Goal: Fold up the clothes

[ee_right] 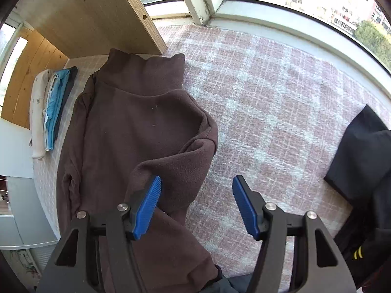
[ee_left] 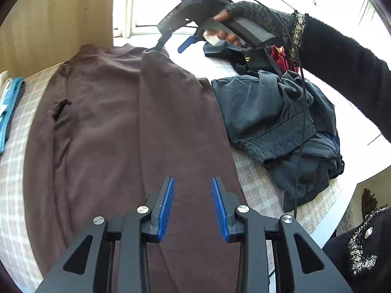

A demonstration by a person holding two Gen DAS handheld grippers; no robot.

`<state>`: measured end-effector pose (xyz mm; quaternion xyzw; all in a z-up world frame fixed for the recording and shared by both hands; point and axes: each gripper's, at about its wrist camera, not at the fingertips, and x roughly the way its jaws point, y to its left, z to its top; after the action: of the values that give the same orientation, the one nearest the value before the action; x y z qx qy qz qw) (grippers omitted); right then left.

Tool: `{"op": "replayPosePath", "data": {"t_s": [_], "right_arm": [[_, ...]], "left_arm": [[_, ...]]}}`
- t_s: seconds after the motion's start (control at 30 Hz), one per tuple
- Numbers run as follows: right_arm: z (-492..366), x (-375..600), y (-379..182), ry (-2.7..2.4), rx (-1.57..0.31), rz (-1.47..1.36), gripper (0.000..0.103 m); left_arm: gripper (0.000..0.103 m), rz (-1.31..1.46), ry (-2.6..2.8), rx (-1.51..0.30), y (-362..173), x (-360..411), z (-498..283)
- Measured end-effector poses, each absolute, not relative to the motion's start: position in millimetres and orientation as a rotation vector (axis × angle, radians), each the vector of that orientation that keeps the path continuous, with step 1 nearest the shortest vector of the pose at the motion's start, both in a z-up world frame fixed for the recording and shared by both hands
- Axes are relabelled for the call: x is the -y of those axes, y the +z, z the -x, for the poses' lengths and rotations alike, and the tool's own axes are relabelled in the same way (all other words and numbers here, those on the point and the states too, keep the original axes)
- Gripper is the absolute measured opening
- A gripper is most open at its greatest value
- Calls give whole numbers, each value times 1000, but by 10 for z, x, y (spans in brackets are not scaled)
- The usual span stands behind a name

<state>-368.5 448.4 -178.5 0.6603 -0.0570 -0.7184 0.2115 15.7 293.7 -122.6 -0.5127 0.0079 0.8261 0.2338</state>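
Note:
A brown high-necked garment [ee_left: 102, 122] lies flat on the plaid bed cover [ee_right: 268, 97], its right side folded over toward the middle. My left gripper [ee_left: 193, 207] hovers open over the garment's lower part, nothing between its blue pads. In the left wrist view, a gloved hand [ee_left: 259, 17] holds the right gripper [ee_left: 172, 46], open, at the top of the folded flap near the collar. In the right wrist view, the right gripper [ee_right: 196, 205] is wide open; the brown garment [ee_right: 136, 127] bunches up against the outer side of its left finger [ee_right: 149, 202].
A heap of dark grey and black clothes [ee_left: 281, 122] lies right of the garment, with a cable [ee_left: 301, 122] hanging over it. A folded white, blue and dark stack [ee_right: 51, 107] sits at the left. A wooden panel [ee_right: 85, 12] and window sill [ee_right: 293, 31] border the bed.

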Motion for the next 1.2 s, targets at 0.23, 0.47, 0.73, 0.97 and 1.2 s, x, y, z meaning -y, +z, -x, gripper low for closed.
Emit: {"op": "replayPosePath", "data": {"t_s": [0.23,0.47,0.73,0.97,1.2], "right_arm": [[3532,-4464,-1772,-1869,180,-1719,7],[3587,-4392,-1750,-1989,-296,-1654,6],[3620,-4423,-1453,-2046,-237,-1596,32],[3777,-4584,-1541,-2009,-46,-1683,45],[3877,-4490,-1850,-2040,-86,-1682,43]], "left_arm": [[31,1455,2031,-61,-1752,-3240,119],[34,1391,1978,78,-1722,-3075,339],[35,1309,2048,147,-1443,-2693,1027],[35,1271,2048,191,-1577,-2819,1905],[31,1355,2173,-46,-1622,-2826,1817]]}}
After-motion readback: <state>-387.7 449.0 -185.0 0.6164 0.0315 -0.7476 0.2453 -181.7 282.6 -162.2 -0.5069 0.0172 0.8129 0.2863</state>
